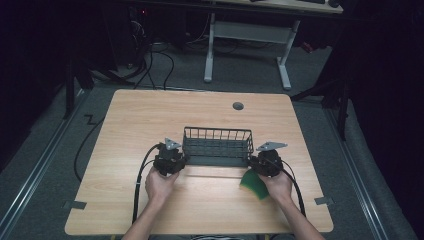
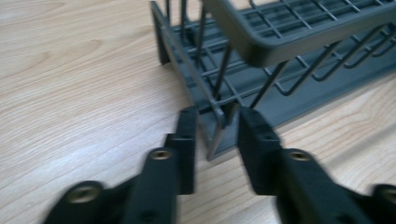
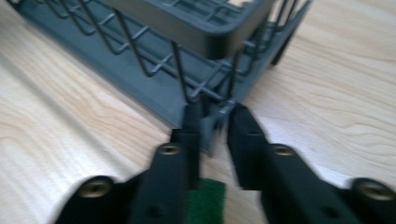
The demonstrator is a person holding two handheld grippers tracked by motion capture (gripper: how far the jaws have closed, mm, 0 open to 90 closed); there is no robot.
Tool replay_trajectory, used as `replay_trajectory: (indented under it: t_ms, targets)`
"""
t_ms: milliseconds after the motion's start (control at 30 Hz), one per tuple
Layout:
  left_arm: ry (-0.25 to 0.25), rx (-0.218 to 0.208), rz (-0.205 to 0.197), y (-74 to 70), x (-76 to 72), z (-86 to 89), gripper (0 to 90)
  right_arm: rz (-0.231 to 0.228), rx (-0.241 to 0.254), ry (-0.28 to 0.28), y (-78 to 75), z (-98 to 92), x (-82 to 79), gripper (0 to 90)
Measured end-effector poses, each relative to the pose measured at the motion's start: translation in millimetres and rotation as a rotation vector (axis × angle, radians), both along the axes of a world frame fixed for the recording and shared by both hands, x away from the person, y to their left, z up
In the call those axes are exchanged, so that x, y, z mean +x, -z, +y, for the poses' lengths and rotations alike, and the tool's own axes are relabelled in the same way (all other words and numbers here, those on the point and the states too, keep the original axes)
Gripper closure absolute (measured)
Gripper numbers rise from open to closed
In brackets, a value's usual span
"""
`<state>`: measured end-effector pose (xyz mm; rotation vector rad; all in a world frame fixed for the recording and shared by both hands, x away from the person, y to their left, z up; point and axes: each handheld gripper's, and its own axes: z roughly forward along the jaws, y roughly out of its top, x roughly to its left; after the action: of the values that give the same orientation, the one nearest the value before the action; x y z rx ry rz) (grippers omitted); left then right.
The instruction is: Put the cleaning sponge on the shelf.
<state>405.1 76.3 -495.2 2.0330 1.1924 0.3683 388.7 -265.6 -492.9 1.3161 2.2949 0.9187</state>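
Your dark grey wire basket point(image 1: 217, 146) sits near the middle of the light wooden desk point(image 1: 140, 120), long side facing you. Your left hand-held gripper point(image 2: 215, 123) is at the basket's near left corner, its jaws apart with the corner's wire post standing between them and gaps showing on both sides. Your right hand-held gripper point(image 3: 215, 116) straddles the near right corner the same way, jaws parted around the frame. A green sponge point(image 1: 255, 184) lies on the desk beneath your right hand point(image 1: 278, 185).
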Motion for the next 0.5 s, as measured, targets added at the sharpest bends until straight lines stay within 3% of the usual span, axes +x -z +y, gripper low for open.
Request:
replay_trajectory:
  t_ms: [100, 200, 333, 500]
  targets:
    - [-0.023, -0.010, 0.003, 1.7, -3.0, 8.6, 51.7, -0.006, 0.053, 0.028, -1.4, -10.0, -3.9, 54.4]
    - [-0.042, -0.028, -0.006, 3.9, -8.6, 19.9, 44.8, -0.013, 0.079, 0.053, -1.8, -20.6, -8.7, 46.2]
    - [-0.060, -0.033, -0.024, 9.4, -19.7, 35.6, 40.1, -0.055, 0.109, 0.081, -0.6, -33.9, -19.9, 40.1]
    - [-0.090, -0.005, -0.031, 20.3, -31.2, 55.4, 38.4, -0.098, 0.118, 0.073, 1.1, -45.8, -34.9, 34.0]
